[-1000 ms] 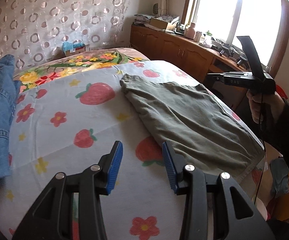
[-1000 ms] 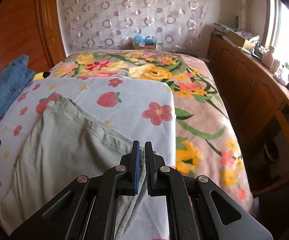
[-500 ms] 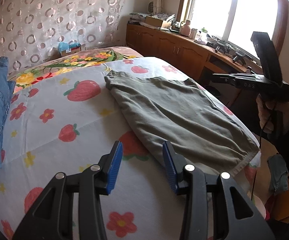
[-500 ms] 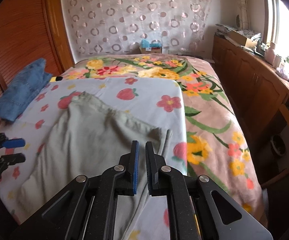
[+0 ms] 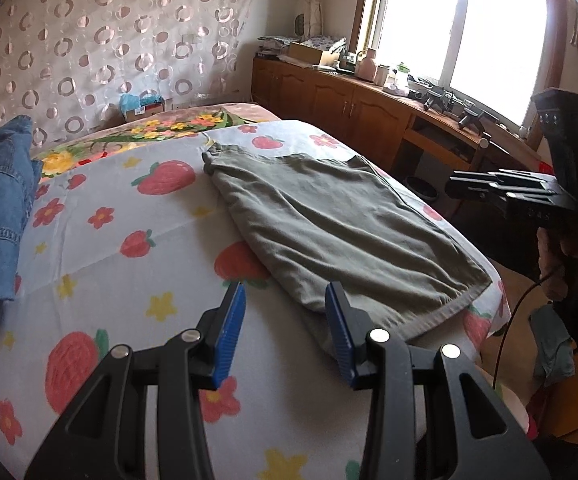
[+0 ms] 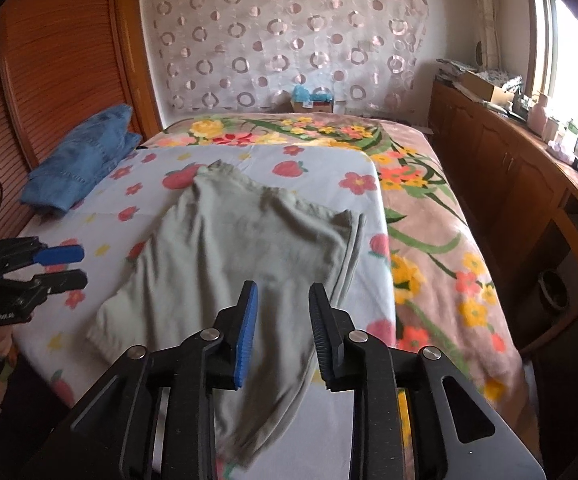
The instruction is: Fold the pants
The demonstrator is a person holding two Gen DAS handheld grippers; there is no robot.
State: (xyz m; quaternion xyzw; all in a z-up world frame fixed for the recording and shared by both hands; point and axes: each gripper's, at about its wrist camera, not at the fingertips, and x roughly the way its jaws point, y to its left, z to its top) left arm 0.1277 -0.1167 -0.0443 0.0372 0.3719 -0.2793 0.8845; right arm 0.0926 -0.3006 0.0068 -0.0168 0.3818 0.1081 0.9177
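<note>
bed (image 6: pixel 441 240) with strawberry-print white sheet (image 5: pixel 129 248), bare cloth at 9 o'clock | soft olive-green folded pants (image 5: pixel 329 232) lie flat, hem near foot edge | left hand-held gripper (image 5: pixel 285 328) half-wide, empty | right hand-held gripper (image 6: pixel 281 328) opening, pads clear of pants

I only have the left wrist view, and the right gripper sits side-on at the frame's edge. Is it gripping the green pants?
Observer: No. The right wrist view shows the right gripper with its fingers opening, pads off the cloth; the green pants lie loose beneath.
Operator: Where does the near end of the pants go?
Observer: A blurred strip trails toward the camera under those fingers.
Operator: What is beyond the jeans?
Observer: A slatted wooden panel stands beside the jeans.
</note>
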